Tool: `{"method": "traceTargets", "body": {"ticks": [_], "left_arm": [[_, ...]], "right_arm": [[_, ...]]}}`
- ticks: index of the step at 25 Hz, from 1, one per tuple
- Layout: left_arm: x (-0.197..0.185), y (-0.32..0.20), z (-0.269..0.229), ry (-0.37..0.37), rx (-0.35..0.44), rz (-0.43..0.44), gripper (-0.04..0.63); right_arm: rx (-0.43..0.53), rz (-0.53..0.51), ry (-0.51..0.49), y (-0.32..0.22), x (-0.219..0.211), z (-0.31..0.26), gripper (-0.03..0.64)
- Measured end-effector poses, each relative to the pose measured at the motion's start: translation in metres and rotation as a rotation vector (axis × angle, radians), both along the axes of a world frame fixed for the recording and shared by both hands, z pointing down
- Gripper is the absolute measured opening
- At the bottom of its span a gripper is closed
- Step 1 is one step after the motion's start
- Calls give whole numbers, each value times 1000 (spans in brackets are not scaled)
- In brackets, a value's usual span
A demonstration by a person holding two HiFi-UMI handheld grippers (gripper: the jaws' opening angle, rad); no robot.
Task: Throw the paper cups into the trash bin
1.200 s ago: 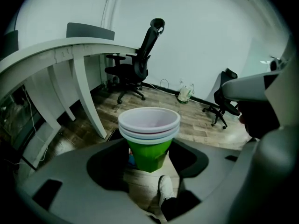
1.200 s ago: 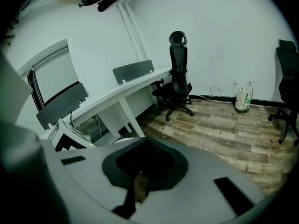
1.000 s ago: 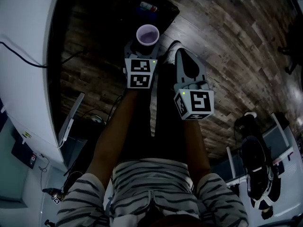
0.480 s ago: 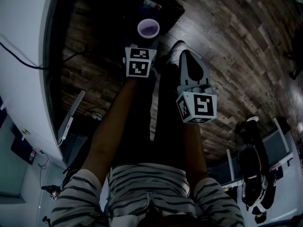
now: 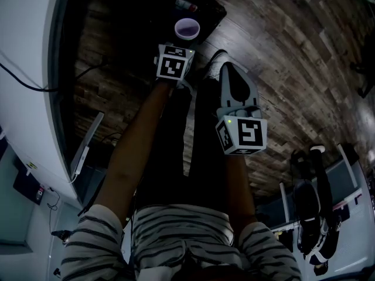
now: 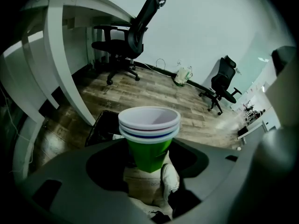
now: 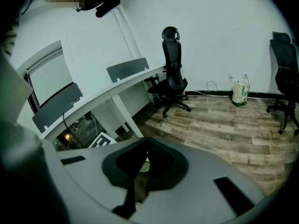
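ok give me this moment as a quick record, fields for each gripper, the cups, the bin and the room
left gripper: shut on the cup stack, holding it upright near its base
right gripper: jaws together, nothing held
cup stack: nested paper cups, white rims, the outer one green
trash bin: dark, open, on the floor just beyond the cups; something lies inside
cups versus bin: not yet released; in the head view the stack sits over the bin's near edge
room: wooden floor, white desk, black office chair
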State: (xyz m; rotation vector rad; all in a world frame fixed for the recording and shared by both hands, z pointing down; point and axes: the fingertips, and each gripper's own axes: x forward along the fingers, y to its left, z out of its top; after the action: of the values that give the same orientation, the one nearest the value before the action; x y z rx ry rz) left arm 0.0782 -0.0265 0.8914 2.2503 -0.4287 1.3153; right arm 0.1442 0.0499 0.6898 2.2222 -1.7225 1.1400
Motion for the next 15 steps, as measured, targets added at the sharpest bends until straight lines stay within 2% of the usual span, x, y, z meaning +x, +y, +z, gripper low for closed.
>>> {"method": "traceTargets", "body": {"ticks": [12, 15], "left_arm": [[12, -6, 45, -62, -35, 28, 282], [11, -2, 54, -77, -29, 60, 282]], "right_arm": [[-10, 4, -6, 0, 8, 8, 9], [-11, 1, -11, 1, 6, 9, 9]]}}
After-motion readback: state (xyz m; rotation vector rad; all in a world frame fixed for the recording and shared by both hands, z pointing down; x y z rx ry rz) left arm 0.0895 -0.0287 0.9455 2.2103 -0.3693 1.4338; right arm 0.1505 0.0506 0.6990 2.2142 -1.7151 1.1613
